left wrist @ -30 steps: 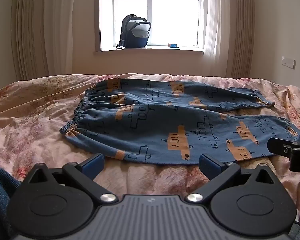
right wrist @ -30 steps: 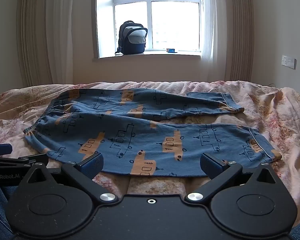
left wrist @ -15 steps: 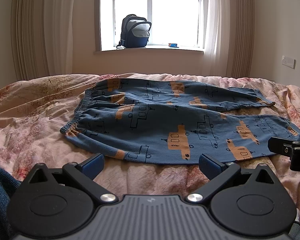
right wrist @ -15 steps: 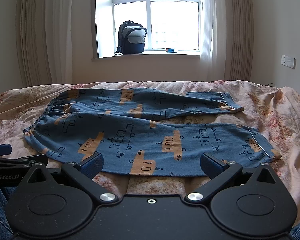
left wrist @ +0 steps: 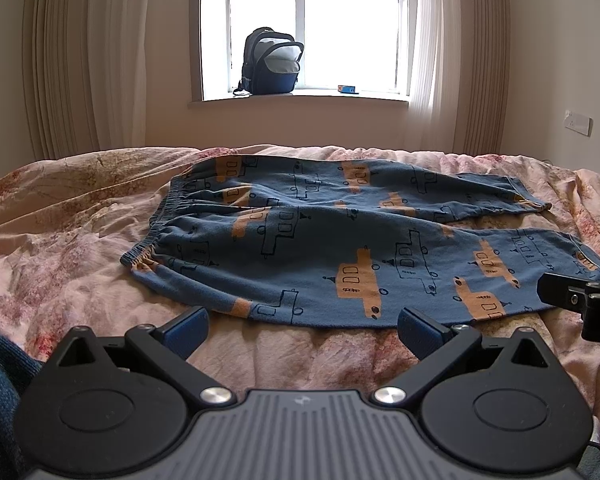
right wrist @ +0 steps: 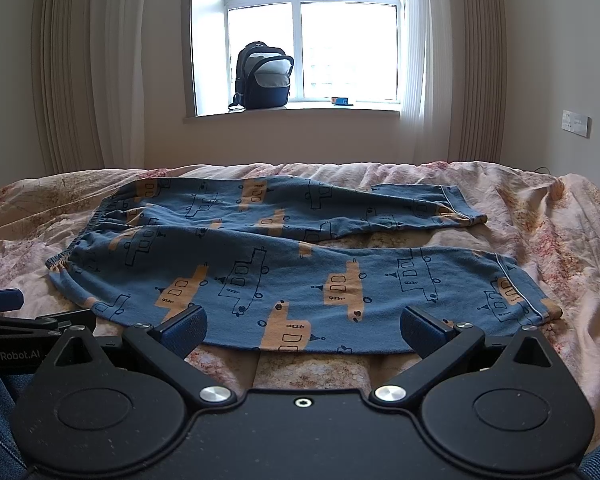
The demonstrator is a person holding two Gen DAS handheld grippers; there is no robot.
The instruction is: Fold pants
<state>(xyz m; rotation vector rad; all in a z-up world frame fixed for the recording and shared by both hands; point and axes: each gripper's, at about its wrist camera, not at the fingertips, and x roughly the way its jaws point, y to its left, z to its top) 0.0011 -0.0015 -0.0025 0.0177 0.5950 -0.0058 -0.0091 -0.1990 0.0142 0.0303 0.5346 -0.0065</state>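
Blue pants (left wrist: 332, 240) with orange and black vehicle prints lie spread flat on the bed, waistband to the left, both legs running right. In the right wrist view the pants (right wrist: 284, 264) fill the middle, their two leg cuffs at the right. My left gripper (left wrist: 302, 326) hovers open just short of the pants' near edge, nothing between its fingers. My right gripper (right wrist: 302, 326) is open too, its fingertips at the near hem of the closer leg, holding nothing. Each gripper shows at the edge of the other's view.
The bed carries a wrinkled pink floral cover (left wrist: 68, 240). A dark backpack (left wrist: 272, 62) and a small blue box (left wrist: 347, 88) rest on the windowsill beyond the bed. Curtains hang on both sides of the window. Denim-clad legs show at the bottom corners.
Both grippers have barely shifted; the views drift slightly. The pants lie as before.
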